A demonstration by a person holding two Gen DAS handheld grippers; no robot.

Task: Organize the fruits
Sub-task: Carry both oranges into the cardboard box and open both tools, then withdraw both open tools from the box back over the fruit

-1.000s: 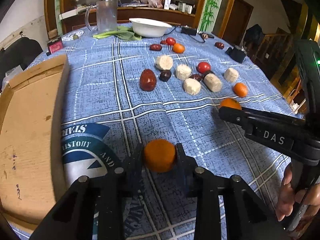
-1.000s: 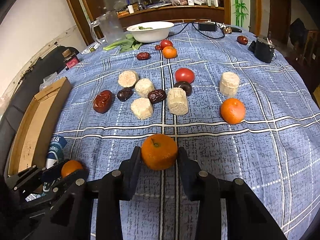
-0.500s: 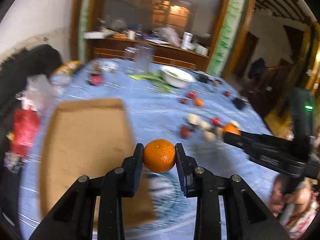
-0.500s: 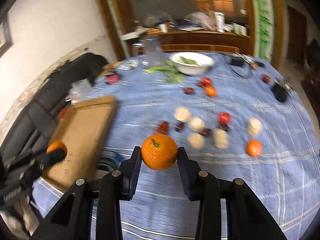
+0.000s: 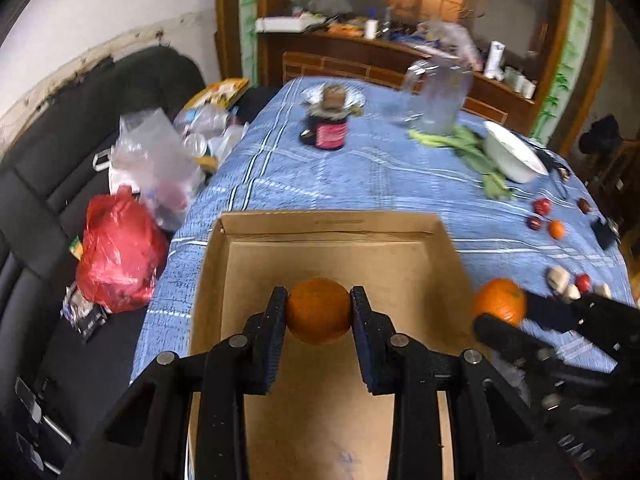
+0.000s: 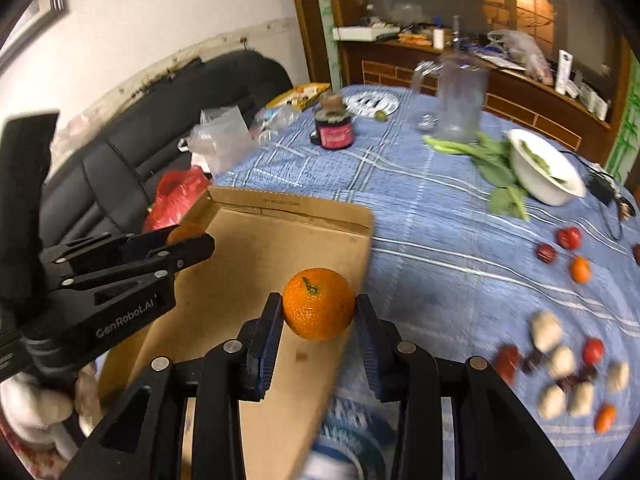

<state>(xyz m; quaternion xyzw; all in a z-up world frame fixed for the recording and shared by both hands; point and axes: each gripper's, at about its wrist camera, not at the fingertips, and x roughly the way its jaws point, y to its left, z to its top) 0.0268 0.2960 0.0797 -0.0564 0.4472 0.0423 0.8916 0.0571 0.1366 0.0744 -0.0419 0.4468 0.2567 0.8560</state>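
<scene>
Both tongs pitch steeply downward over the cardboard box on the worktop. The left tongs pinch an orange above the box floor. The right tongs clamp a second orange, stem end up, near the box's right wall.

A second ago both claws held their fruit low over the blue checked tablecloth; now the left claw carries its round orange above the shallow brown cardboard box; the right claw brings its stemmed orange over the box's near edge.
</scene>
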